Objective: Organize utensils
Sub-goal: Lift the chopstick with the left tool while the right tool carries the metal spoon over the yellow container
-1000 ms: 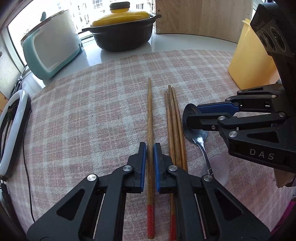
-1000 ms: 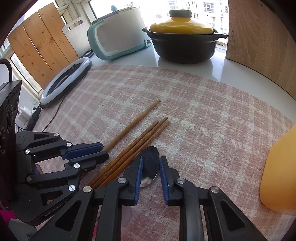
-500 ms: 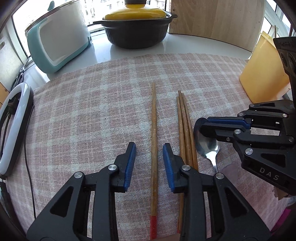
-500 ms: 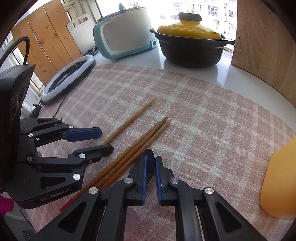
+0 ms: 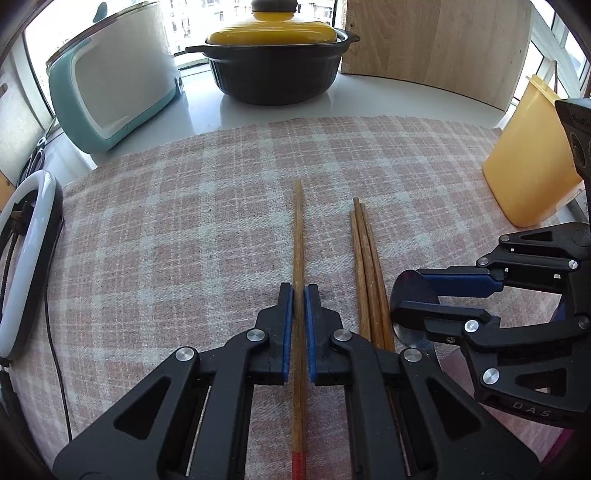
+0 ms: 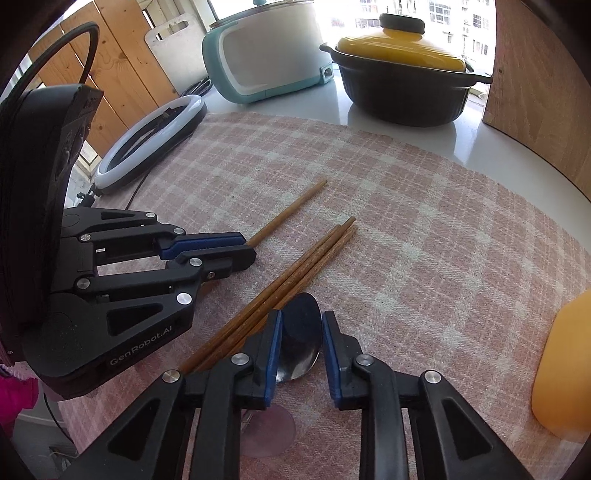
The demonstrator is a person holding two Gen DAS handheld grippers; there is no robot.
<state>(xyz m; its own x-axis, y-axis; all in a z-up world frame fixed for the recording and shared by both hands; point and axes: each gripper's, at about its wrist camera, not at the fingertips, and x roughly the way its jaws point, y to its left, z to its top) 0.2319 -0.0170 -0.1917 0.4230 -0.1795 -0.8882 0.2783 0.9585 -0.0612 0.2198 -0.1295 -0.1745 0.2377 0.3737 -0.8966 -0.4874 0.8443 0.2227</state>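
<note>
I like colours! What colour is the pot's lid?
Yellow lid with a dark knob, clearest in the left wrist view.

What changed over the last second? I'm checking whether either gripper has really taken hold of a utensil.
The left gripper opened, then closed again on the single chopstick. The right gripper closed at the spoon, then opened, so its jaws now straddle the bowl. Nothing visibly shifted on the cloth: the three chopsticks, the spoon and the single chopstick lie as before.

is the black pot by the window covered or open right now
Covered. The black pot has its yellow lid sitting flat on the rim in both wrist views; no gap shows.
</note>
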